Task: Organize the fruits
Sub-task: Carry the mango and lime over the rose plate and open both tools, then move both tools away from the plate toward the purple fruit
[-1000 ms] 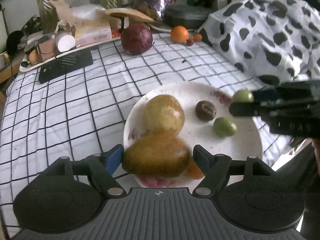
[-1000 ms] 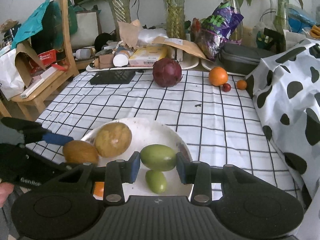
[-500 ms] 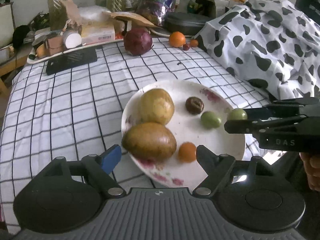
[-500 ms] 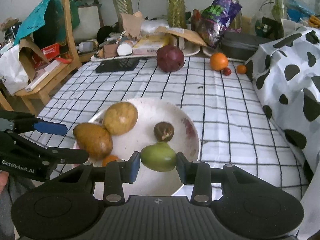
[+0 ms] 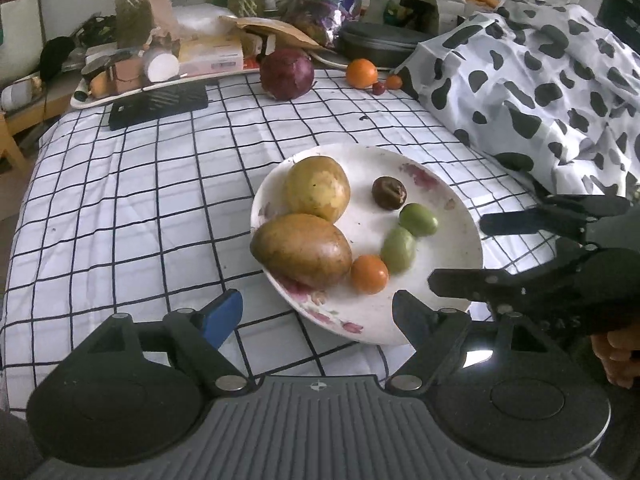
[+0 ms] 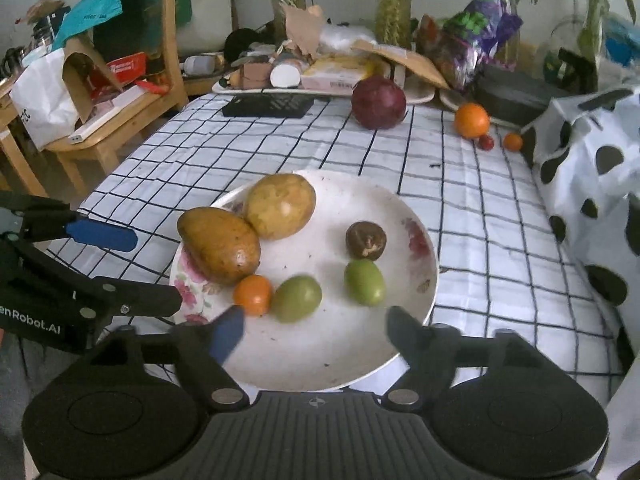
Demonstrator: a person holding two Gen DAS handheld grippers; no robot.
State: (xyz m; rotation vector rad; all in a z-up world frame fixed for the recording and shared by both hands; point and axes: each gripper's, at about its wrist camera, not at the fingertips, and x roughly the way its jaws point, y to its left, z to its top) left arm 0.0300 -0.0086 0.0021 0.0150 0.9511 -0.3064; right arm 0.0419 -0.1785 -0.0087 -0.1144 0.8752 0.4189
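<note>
now, with your right gripper (image 6: pixel 310 330) fingers opening and empty over the plate (image 6: pixel 404 344) and the left gripper (image 5: pixel 318 316) released, lift clear before reaching for the orange (image 6: pixel 472 120) at the surface's far edge.

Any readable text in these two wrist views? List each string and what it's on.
"enRobot.AI" – white lettering on the left gripper, cut off at the frame's left edge in the right wrist view.
"D A S" – faint letters on the right gripper's body in the left wrist view; only partly legible.
Red box on the wooden chair: white print, too blurred to read.
Purple snack bag: green lettering, unreadable.
White bag: dark marks at its edge, unreadable.
</note>
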